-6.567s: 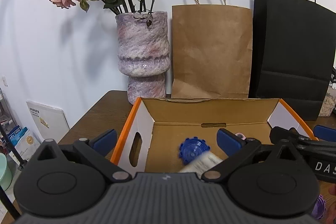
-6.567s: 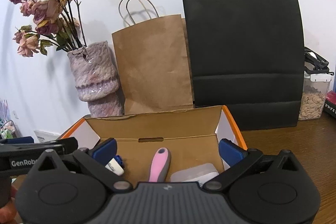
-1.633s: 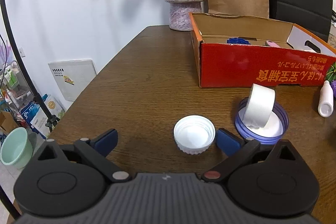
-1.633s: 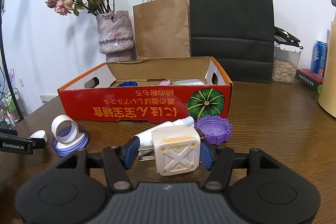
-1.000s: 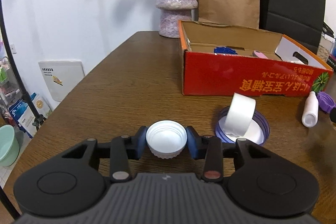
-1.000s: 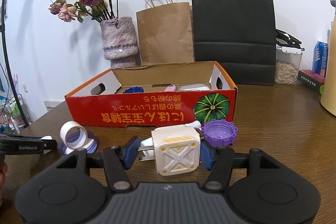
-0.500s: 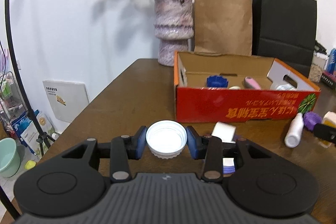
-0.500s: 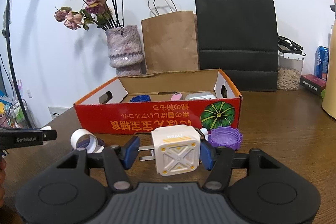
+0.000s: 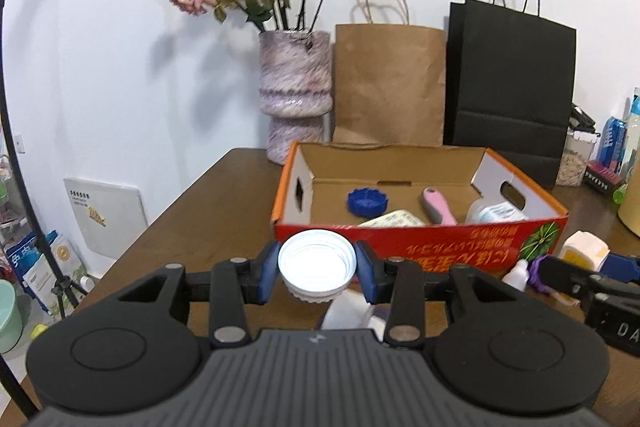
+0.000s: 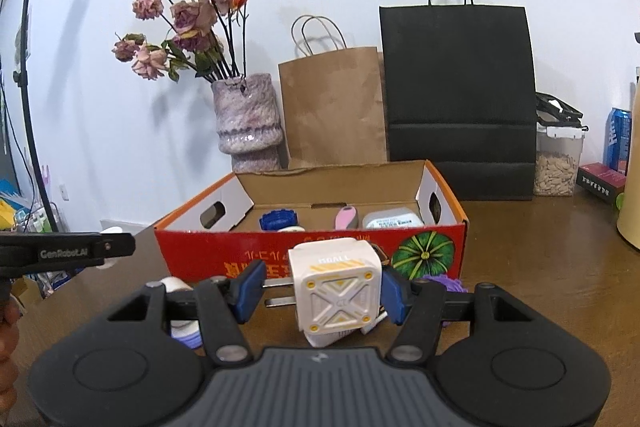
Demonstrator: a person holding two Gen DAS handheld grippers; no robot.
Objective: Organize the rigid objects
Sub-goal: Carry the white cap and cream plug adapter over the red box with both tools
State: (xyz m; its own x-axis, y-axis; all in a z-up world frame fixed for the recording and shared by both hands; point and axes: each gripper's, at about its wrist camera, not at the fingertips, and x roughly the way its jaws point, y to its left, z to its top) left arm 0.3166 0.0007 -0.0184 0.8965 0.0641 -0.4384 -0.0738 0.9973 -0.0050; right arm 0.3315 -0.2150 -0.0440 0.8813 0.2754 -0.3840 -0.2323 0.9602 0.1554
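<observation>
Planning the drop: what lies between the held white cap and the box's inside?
Only the box's red front wall, seen in the left wrist view beyond the white cap.

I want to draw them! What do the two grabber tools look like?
Both match: the left gripper and right gripper have matte black bodies with two round discs, a ribbed grey middle, black linkage bars with silver rivets, and blue-padded jaws. White "GenRobot.AI" lettering runs along the side.

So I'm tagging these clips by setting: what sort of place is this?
Probably a home or a small studio. A wooden table against a plain wall bears a vase of dried roses, paper shopping bags and a jar of seeds; a light stand hints at filming.
</observation>
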